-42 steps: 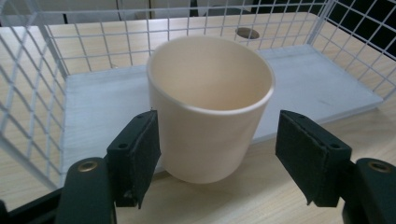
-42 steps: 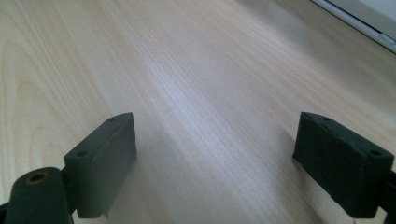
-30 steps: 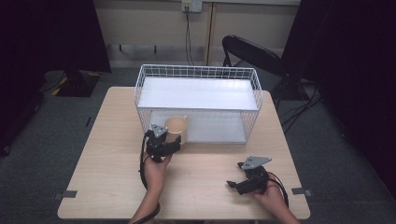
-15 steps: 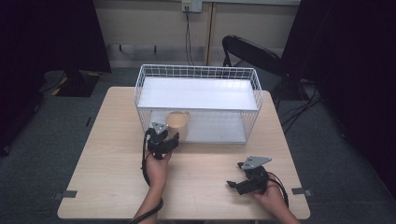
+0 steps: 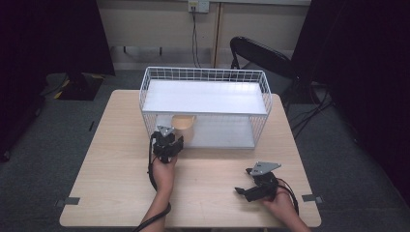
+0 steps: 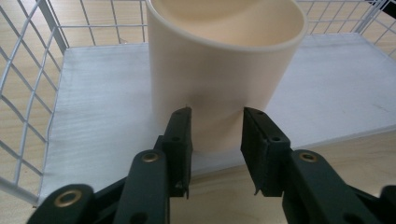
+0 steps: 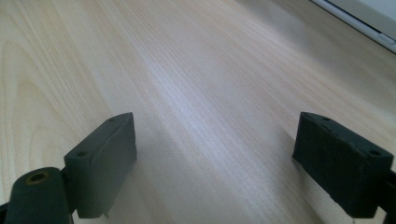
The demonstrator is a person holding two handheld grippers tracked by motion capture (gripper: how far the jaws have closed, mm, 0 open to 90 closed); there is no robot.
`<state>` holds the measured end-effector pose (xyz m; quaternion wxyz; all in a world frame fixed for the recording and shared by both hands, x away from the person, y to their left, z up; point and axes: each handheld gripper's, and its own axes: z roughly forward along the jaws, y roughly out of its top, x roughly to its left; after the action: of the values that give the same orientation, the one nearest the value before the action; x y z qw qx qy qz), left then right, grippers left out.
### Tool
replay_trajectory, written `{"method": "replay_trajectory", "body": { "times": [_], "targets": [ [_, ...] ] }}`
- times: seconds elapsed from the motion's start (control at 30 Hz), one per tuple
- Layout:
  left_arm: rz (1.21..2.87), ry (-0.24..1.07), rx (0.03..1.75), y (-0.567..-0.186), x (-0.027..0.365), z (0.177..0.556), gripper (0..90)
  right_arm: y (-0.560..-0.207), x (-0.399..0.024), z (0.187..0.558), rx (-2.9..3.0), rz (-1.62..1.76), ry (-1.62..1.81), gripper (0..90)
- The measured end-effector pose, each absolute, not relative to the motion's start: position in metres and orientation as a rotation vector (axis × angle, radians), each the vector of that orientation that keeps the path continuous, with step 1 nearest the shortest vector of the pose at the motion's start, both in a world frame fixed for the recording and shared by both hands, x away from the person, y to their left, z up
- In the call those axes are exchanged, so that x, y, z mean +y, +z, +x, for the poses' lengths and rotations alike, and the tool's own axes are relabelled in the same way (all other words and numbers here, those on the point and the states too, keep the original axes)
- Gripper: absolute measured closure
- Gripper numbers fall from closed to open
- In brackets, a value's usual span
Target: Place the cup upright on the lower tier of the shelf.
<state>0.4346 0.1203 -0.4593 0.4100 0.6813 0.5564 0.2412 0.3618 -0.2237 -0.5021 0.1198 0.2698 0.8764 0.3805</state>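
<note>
My left gripper (image 6: 215, 144) is at the front of the wire basket (image 5: 145, 96), jaws set either side of the cream cup's (image 6: 224, 70) lower wall; whether they're actually pinching it I can't tell. Cup stands upright on the basket's white bottom shelf (image 6: 93, 112), near its left end, open side up. My right gripper (image 5: 249, 189) sits low over the bare counter (image 7: 187, 70), well apart from the basket, jaws spread wide w/ nothing btwn them.
</note>
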Motion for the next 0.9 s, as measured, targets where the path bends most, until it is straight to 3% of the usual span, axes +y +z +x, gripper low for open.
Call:
{"method": "replay_trajectory", "body": {
  "times": [0.17,0.67,0.9],
  "targets": [
    [1.714,0.608,1.411,-0.461,0.119,0.436,64.2,-0.502,-0.224,0.362,2.56,0.789,1.112,12.4],
    [1.741,0.547,1.349,-0.46,0.126,0.425,31.8,-0.502,-0.224,0.362,2.561,0.789,1.112,12.4],
    [1.764,0.541,1.303,-0.458,0.129,0.421,26.5,-0.502,-0.224,0.362,2.56,0.79,1.112,12.4]
  ]
}}
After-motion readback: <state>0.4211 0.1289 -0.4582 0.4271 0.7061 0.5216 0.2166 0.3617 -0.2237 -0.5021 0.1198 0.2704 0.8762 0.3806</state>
